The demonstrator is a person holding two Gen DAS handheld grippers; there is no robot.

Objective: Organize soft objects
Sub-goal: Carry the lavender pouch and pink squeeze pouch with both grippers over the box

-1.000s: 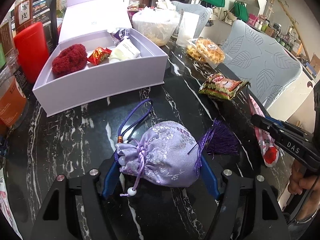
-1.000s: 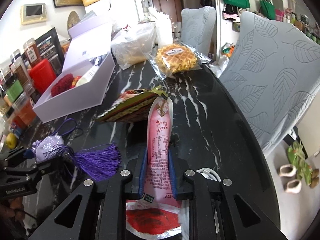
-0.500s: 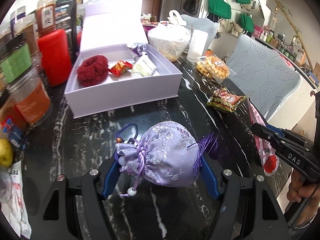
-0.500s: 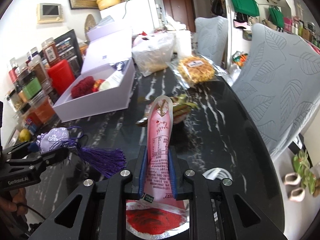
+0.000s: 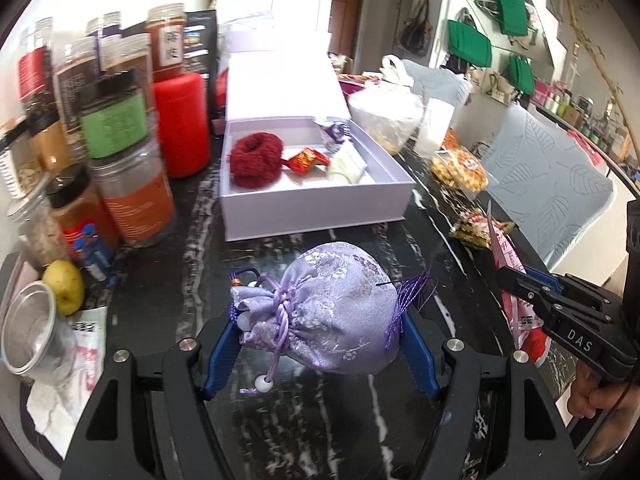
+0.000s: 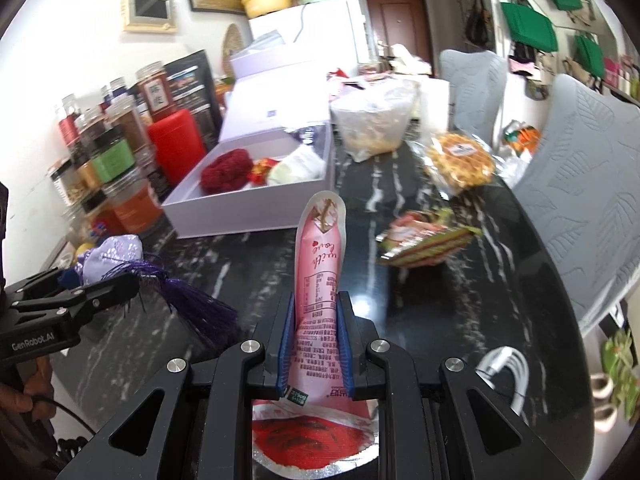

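My left gripper [image 5: 320,340] is shut on a lilac brocade drawstring pouch [image 5: 328,316], held above the black marble table [image 5: 160,280]. Its dark purple tassel [image 6: 192,300] hangs down behind it. My right gripper [image 6: 316,320] is shut on a flat pink snack packet [image 6: 320,264] that sticks up between the blue pads. Beyond both stands an open lilac box [image 5: 312,208] holding a dark red fluffy scrunchie [image 5: 256,158], a small red wrapper [image 5: 306,159] and a pale pack [image 5: 348,164]. The same box [image 6: 248,216] lies left of the packet in the right wrist view.
Jars and a red canister [image 5: 182,120] crowd the table's left side, with a yellow fruit [image 5: 64,286] and a metal cup [image 5: 28,328]. A green-red snack bag [image 6: 428,240], bagged waffles [image 6: 460,160], a food bag [image 6: 372,120] and a white cable [image 6: 504,368] lie right. Grey chairs [image 6: 580,200] flank the table.
Both grippers have risen and drawn back with their loads. The pouch's tassel has left the table and now dangles. The box and jars have come further into view.
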